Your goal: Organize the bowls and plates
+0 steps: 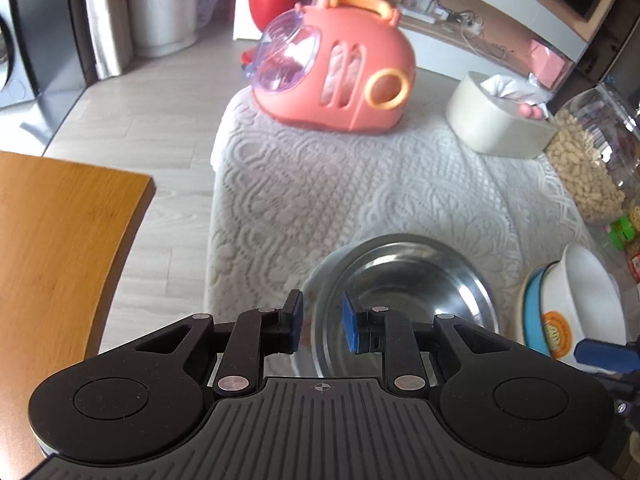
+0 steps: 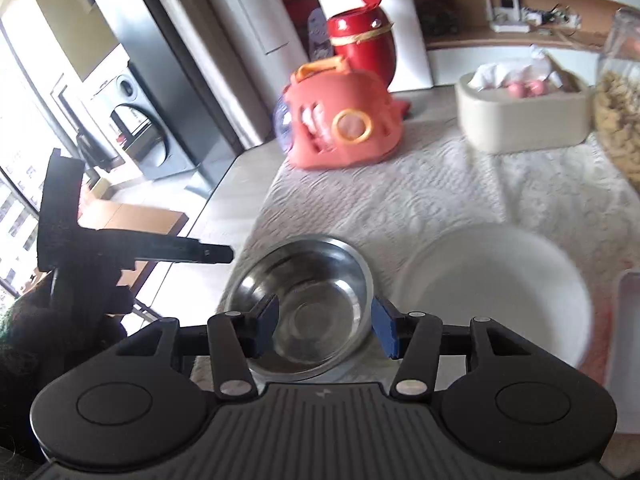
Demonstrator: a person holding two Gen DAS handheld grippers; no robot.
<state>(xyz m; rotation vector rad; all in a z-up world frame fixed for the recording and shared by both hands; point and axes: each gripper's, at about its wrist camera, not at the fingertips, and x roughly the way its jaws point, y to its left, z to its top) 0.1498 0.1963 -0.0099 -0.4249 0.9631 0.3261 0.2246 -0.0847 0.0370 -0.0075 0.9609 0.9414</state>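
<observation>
The left gripper (image 1: 320, 322), at the bottom centre of its own view, had its blue pads (image 1: 349, 326) set a little apart with the near rim of the steel bowl (image 1: 404, 284) passing between them; whether the pads pressed on that rim could not be told. The right gripper (image 2: 325, 326), low in the centre of its view, stood released with nothing between its pads, poised over the same steel bowl. That bowl sat empty on the white lace cloth (image 1: 320, 184), lower centre in both views. Just to its right lay a white bowl (image 2: 496, 296), blurred in the right view; in the left view, at the lower right edge, it rested on a blue plate (image 1: 534, 320). Farther up the cloth stood a pink carrier (image 1: 340, 68) with a clear dome, and to the upper right a cream tissue box (image 1: 492, 120) and a jar of peanuts (image 1: 592, 160). A wooden tabletop (image 1: 60, 240) filled the left edge.
</observation>
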